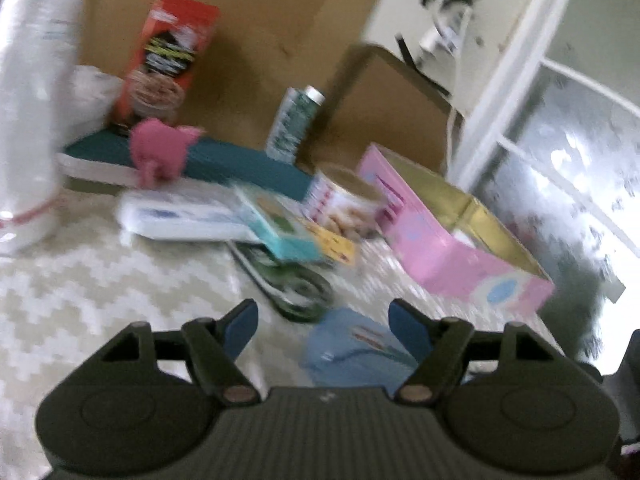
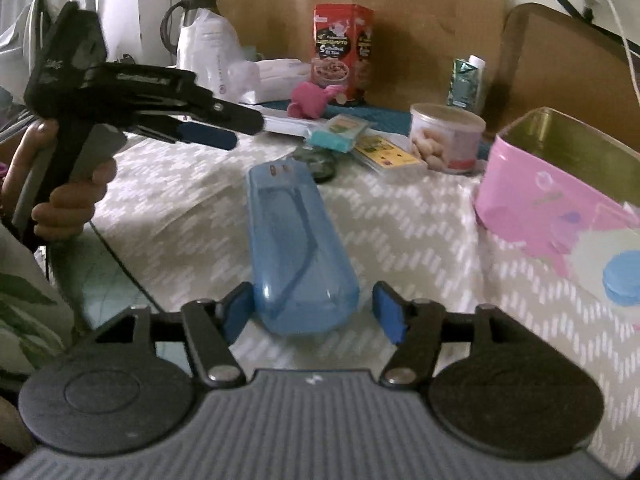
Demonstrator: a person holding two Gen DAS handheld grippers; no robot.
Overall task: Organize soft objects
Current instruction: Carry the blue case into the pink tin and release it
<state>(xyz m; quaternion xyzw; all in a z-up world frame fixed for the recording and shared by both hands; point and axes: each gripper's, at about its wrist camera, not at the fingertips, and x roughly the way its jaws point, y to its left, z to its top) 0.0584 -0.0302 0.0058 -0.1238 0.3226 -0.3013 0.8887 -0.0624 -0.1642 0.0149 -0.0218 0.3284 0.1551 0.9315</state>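
Note:
A pink soft toy sits on a teal pad at the back; it also shows in the right wrist view. A white soft pack lies in front of it. A blue plastic case lies on the patterned cloth; its near end sits between my open right gripper's fingers. The case also shows in the left wrist view. My left gripper is open and empty, raised above the table at left, and also shows from the side in the right wrist view. An open pink box stands at right.
A red cereal box, a round snack tub, a green carton, a teal small box, a yellow card pack and a white bag crowd the back. Cardboard stands behind. A tall plastic-wrapped stack stands at left.

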